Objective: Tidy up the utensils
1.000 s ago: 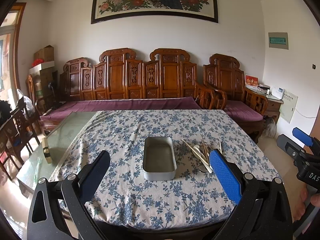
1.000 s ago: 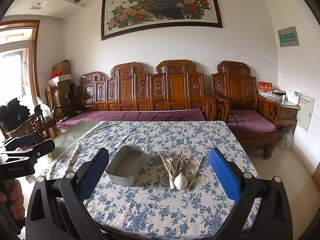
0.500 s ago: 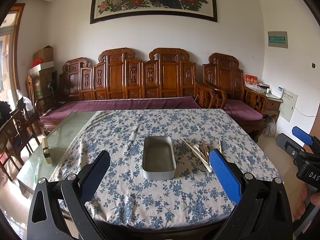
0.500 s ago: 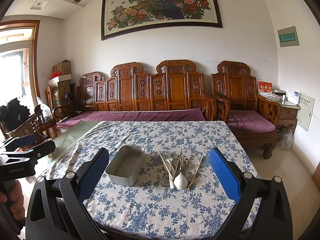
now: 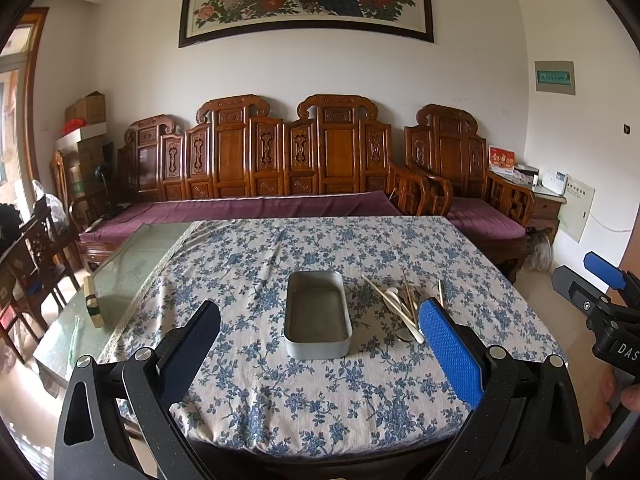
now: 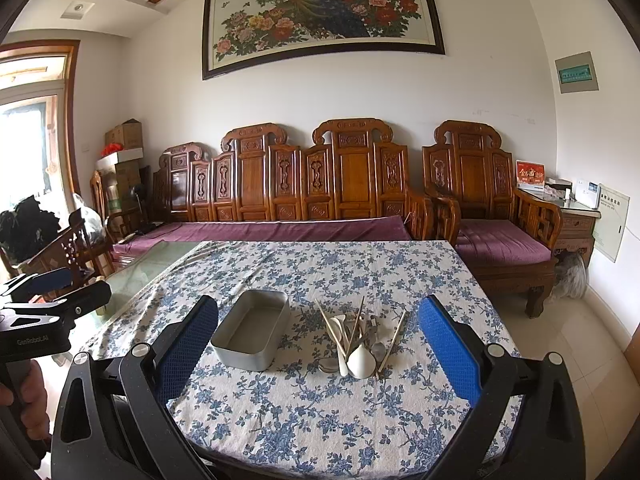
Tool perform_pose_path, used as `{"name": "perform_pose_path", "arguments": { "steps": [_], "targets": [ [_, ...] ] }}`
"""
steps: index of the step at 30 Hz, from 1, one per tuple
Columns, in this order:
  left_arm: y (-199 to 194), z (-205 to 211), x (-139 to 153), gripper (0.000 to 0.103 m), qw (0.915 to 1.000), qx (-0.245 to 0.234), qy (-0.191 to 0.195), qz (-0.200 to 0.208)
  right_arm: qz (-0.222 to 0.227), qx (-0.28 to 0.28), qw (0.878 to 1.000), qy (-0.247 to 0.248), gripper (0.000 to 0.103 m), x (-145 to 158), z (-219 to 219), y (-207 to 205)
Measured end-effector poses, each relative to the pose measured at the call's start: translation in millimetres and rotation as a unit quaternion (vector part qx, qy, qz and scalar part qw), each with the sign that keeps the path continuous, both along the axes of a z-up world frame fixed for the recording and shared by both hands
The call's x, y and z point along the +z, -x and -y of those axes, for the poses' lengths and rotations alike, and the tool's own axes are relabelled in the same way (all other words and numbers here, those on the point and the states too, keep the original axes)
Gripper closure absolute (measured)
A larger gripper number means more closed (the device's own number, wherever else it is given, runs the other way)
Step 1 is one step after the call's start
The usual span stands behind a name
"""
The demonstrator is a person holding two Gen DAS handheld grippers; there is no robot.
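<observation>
1. Left wrist cam: I'm holding the left gripper (image 5: 320, 340) back off the near edge of the table (image 5: 132, 264), and its jaws are sitting wide apart with nothing between them. The metal tin (image 5: 318, 316) is lying on the flowery tablecloth (image 5: 300, 400), framed right between the two fingers but well ahead of them.
2. Same view: the pile of utensils (image 5: 400, 306) is sitting just to the right of the tin, close to it but not touching as far as I can see. The blue pad on the right-hand finger (image 5: 450, 356) is covering the near end of the pile. I'm making out pale chopsticks and a white spoon; the rest is too jumbled to call.
3. The right gripper (image 5: 600, 292) is poking into that view at the far right edge, off the table. From here I can't tell how its jaws are standing.
4. Right wrist cam: the right gripper (image 6: 318, 344) is hovering short of the table edge too, jaws spread wide and gripping nothing.
5. Here the utensils (image 6: 358, 340) are dead centre between the fingers: chopsticks fanned out, a white spoon (image 6: 362, 362) nearest me, some metal bits under it. The tin (image 6: 252, 328) is sitting just left of the pile, angled a little.
6. The left gripper (image 6: 44, 292) is showing at the left edge, with a hand (image 6: 28, 400) on its handle.
</observation>
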State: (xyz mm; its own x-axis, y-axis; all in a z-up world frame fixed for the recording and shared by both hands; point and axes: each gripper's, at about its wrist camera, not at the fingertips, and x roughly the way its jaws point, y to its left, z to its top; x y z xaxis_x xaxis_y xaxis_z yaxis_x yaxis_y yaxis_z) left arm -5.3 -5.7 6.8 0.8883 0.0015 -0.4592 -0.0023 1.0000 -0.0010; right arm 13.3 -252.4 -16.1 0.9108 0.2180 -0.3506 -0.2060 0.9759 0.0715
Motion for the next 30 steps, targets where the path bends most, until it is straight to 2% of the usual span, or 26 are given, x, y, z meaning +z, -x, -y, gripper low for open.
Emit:
{"name": "perform_pose_path", "arguments": {
  "steps": [30],
  "targets": [
    [-4.5, 5.0, -4.7, 0.006, 0.9999, -0.008, -0.005, -0.006, -0.007, 0.000, 1.000, 0.001, 0.002, -2.7, 0.3, 0.2]
  ]
}}
